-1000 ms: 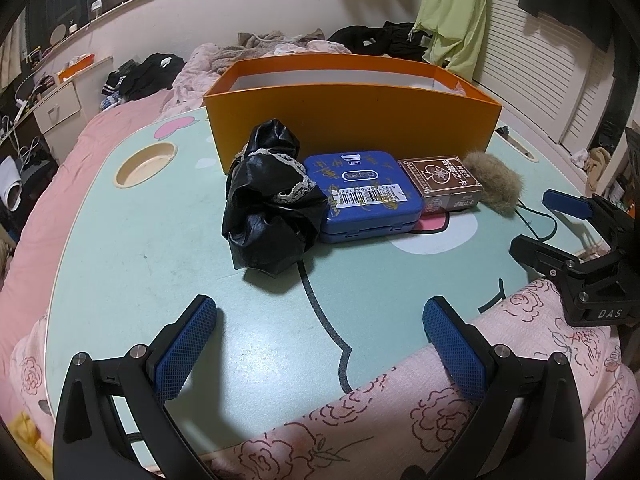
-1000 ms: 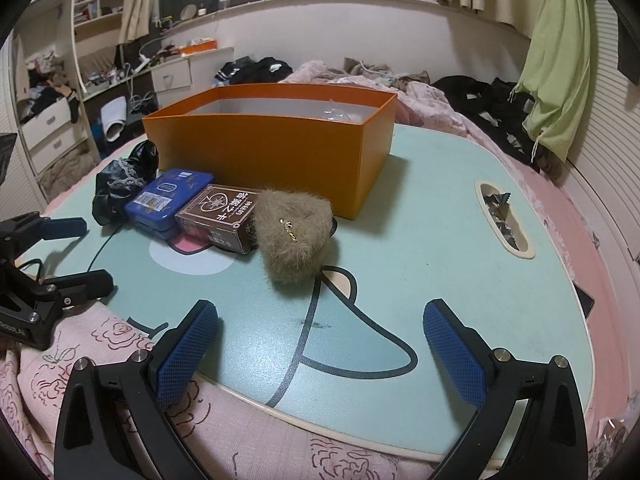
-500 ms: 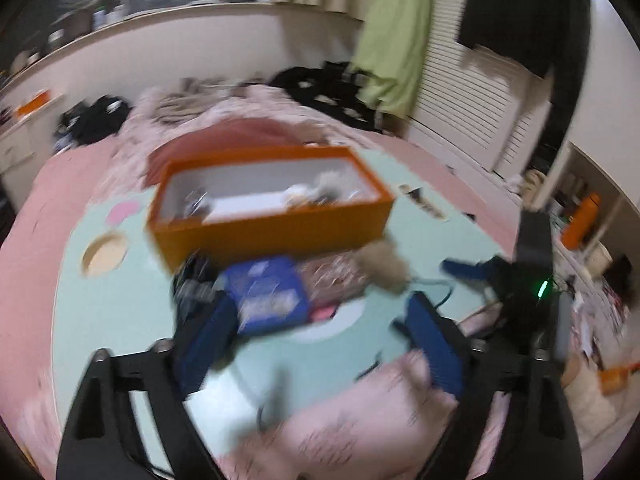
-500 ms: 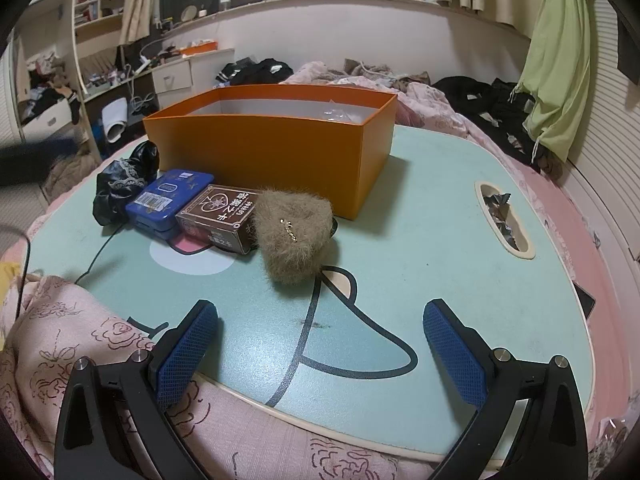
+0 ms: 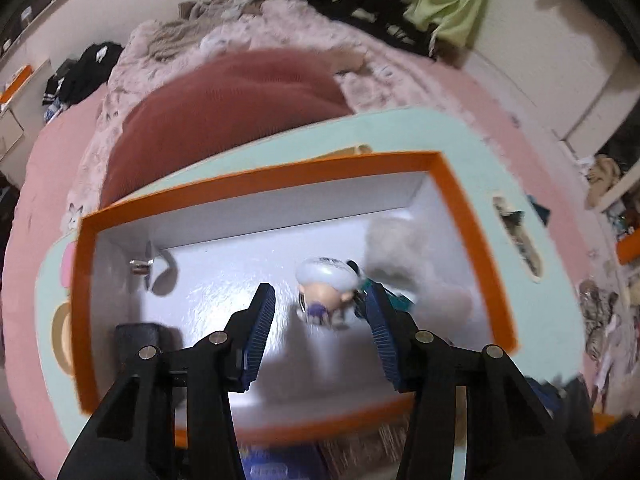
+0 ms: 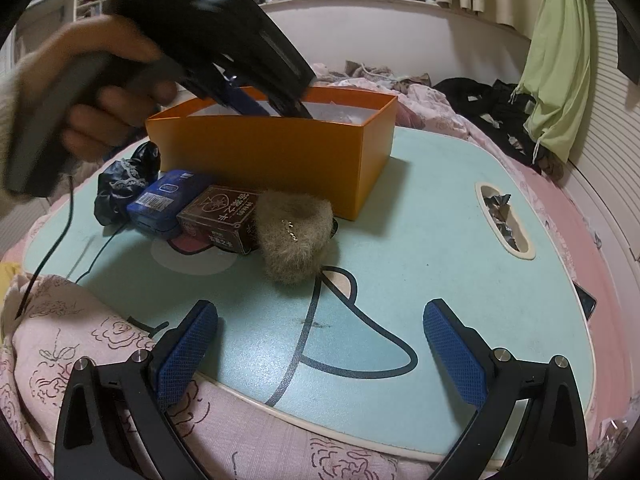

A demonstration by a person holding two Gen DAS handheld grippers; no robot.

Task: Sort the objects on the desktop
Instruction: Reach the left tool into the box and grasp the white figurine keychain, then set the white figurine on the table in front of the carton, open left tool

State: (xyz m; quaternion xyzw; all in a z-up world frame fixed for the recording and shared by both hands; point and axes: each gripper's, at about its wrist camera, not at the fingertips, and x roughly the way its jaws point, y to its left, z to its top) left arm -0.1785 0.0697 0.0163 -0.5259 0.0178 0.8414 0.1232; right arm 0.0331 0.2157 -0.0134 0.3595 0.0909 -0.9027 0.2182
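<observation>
Left gripper (image 5: 320,322) is now hanging over the orange box (image 5: 472,216), tips dipped past the rim, when a second ago we had it low at the table (image 6: 440,240) edge facing the row of stuff. Jaws are about half open with nothing in them; a small white-haired figure (image 5: 324,286) sits on the box floor right between the tips, so we're probably going for that. Right gripper (image 6: 320,350) hasn't budged, wide open and empty over the near edge. The black bag (image 6: 120,184), blue tin (image 6: 160,200), brown card box (image 6: 220,216) and fuzzy pouch (image 6: 296,240) are all still outside, just in front of the box.
</observation>
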